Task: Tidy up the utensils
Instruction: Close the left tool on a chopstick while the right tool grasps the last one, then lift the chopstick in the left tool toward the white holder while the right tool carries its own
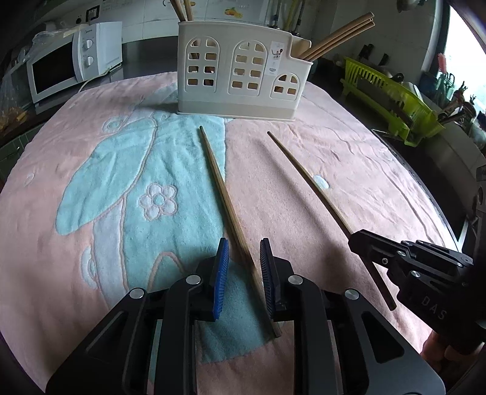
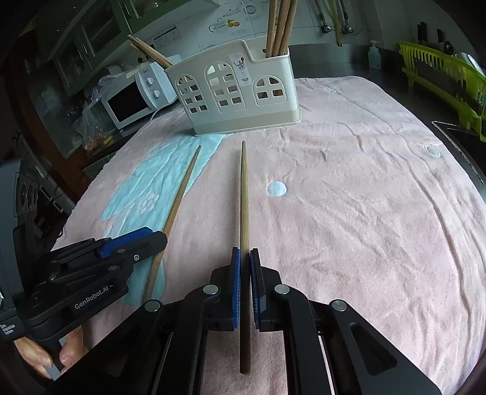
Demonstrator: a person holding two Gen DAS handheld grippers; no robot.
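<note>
- The right gripper (image 2: 245, 258) had its jaws pinched on the right chopstick (image 2: 244, 194), whose tip pointed toward the holder (image 2: 234, 91).
- The left gripper (image 1: 244, 255) stood spread astride the left chopstick (image 1: 223, 194), which lay on the towel (image 1: 334, 170).
- Judged step: picking up. Next, the left jaws needed closing, then both sticks lifting into the holder's compartments.

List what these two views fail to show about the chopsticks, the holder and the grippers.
- Holder interior: both views, hidden by its walls; only the stored sticks' tops show.
- Stored sticks: right wrist view, tips cut off by the top edge.
- Right chopstick: the part between the right gripper pads is covered.
- Left chopstick: whether the left gripper pads touch it is unclear.
- Holder label: print too small.
</note>
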